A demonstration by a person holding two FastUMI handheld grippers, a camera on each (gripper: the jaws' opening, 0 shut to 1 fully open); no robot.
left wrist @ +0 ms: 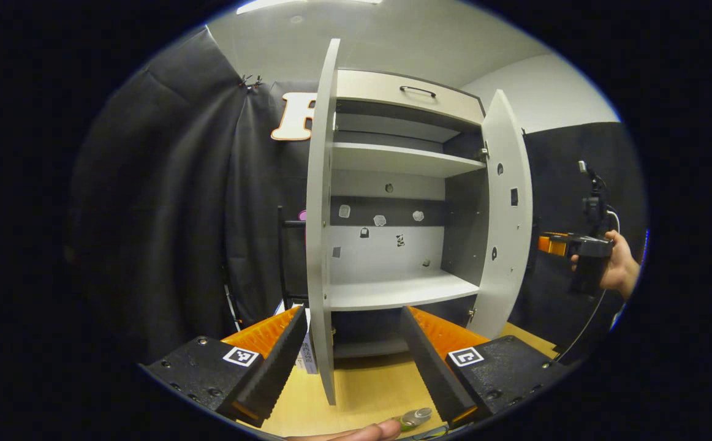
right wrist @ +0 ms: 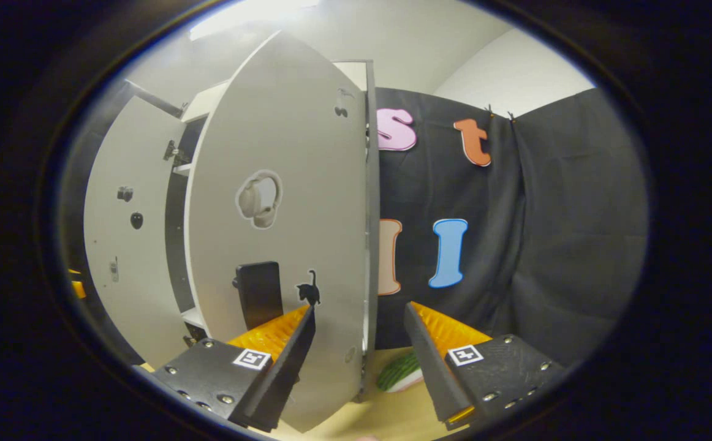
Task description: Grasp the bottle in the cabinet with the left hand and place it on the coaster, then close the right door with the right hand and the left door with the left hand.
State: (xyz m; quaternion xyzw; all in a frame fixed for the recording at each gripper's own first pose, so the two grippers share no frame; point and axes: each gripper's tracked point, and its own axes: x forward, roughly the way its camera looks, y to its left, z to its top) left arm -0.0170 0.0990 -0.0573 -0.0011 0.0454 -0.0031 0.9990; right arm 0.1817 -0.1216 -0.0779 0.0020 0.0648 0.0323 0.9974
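Note:
The grey cabinet (left wrist: 393,288) stands with both doors swung out and its shelves bare. The left door (left wrist: 319,233) faces me edge-on, and its lower edge falls between the spread fingers of my left gripper (left wrist: 353,309), which is open and touches nothing. A small green bottle with a grey cap (left wrist: 416,418) peeks in at the bottom edge, beside a fingertip (left wrist: 356,433). In the right gripper view, the right door (right wrist: 282,202) shows its outer face and black handle (right wrist: 259,294). My right gripper (right wrist: 361,306) is open, its fingers either side of that door's free edge.
The cabinet stands on a light wooden tabletop (left wrist: 368,386). A green striped object (right wrist: 400,370) lies on the table behind the right door. A hand (left wrist: 619,269) holds the right gripper (left wrist: 555,245) just right of the right door (left wrist: 506,214). A top drawer (left wrist: 411,98) is closed.

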